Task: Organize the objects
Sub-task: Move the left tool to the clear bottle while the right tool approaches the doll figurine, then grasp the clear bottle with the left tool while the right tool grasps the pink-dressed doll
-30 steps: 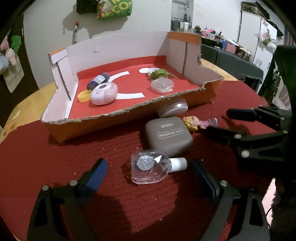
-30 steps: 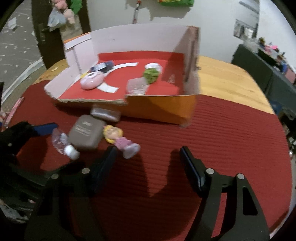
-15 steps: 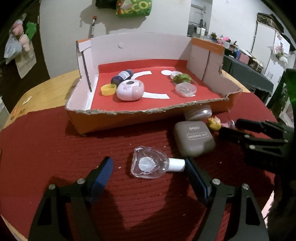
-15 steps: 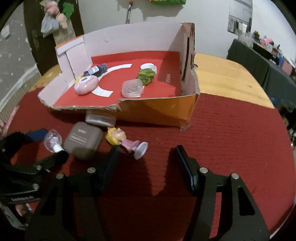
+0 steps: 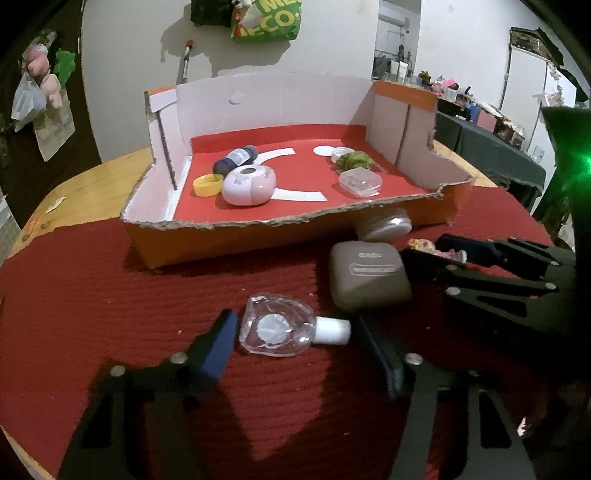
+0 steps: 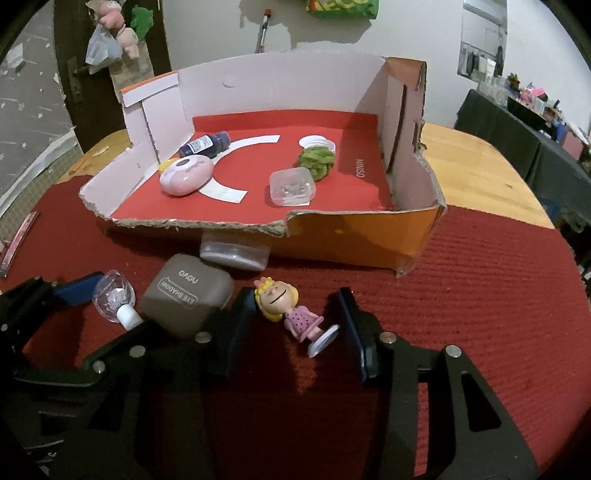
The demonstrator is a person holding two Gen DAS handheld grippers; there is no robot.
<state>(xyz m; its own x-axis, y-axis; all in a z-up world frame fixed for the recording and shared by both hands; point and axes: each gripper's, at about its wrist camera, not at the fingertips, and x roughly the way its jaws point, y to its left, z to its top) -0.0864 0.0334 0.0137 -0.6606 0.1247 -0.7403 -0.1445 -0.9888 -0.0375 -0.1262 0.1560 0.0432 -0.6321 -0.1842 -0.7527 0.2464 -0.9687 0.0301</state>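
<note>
Both tongs have just been closing, each straddling its pick so it can go into the cardboard box (image 5: 280, 221) ahead: left gripper (image 5: 295, 332) around the clear bottle (image 5: 275, 328), right gripper (image 6: 291, 314) around the doll (image 6: 288, 310), neither pinching yet.

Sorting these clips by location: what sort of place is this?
Probably a lived-in home room, not a lab: a round wooden table under a red mat, a snack bag hung on the wall, and cluttered shelves behind.
</note>
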